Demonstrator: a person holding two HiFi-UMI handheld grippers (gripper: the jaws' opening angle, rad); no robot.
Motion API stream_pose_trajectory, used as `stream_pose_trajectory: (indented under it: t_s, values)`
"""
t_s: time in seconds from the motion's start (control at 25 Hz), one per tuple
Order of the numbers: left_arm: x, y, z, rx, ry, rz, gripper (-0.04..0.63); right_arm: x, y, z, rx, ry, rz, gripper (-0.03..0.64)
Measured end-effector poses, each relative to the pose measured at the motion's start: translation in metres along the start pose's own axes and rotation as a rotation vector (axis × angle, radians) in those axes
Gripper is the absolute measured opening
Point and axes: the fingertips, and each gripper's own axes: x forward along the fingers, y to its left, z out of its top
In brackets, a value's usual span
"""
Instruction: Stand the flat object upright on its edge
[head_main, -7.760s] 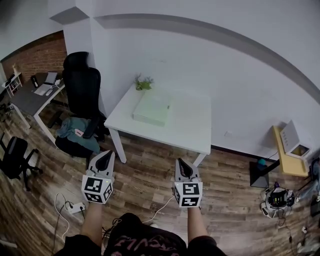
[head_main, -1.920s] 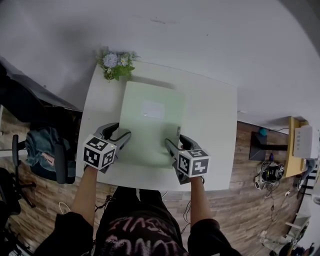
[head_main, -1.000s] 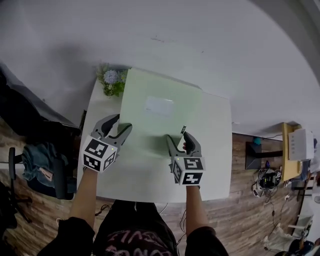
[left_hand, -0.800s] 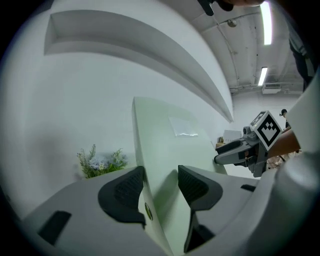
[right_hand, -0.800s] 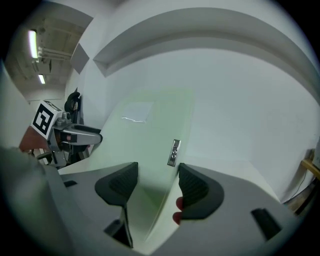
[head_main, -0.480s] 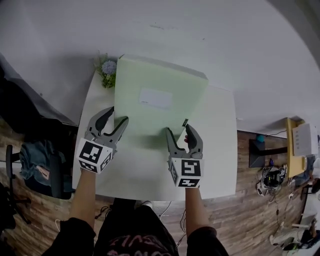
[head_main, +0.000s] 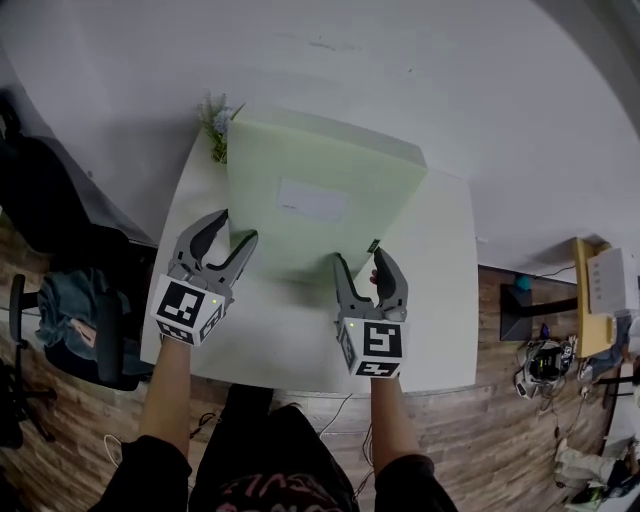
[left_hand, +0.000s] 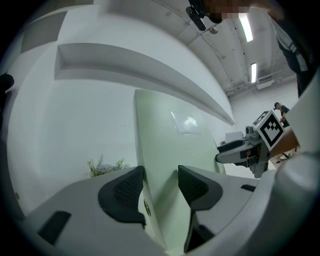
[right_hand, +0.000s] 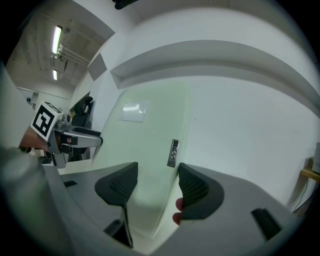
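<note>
At the far left corner of the white tabletop (head_main: 440, 300), a small plant with pale flowers (head_main: 218, 125) is being half hidden behind the raised object. The left gripper (head_main: 236, 226), with its marker cube (head_main: 187, 308) nearest the person, is being held at the left side edge of the pale green flat box (head_main: 320, 190); in the left gripper view the box's thickness is being pinched between the two dark ribbed pads, one on each broad face. The box is being held steeply tilted, close to upright, with its far edge lifted high and its near edge low over the middle of the tabletop. A white label (head_main: 312, 200) is being shown on the broad face turned toward the person. A small metal tag (right_hand: 173, 152) is being seen on the box's right side edge. The right gripper (head_main: 362, 258) is being kept at that edge, just below the tag, with its pads closed on the box from both faces.
</note>
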Motion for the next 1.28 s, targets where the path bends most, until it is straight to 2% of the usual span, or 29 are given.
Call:
stream_pose_trajectory:
  t_s: [0.52,0.72,1.08,1.28]
  values:
    - [-0.031,-0.017,-0.007,0.042,0.020,0.028,0.232,-0.030,0.016,-0.005,-0.004,-0.038,0.018,0.275]
    - [-0.036,-0.021,-0.009,0.045,0.026,0.033,0.232,-0.037,0.019,-0.013,-0.009,-0.012,0.022,0.275]
    - [-0.041,-0.023,-0.011,0.050,0.037,0.036,0.232,-0.041,0.023,-0.009,-0.022,-0.037,0.019,0.275]
    - [-0.041,-0.021,-0.012,0.062,0.050,0.029,0.232,-0.040,0.026,-0.011,-0.062,-0.013,0.028,0.275]
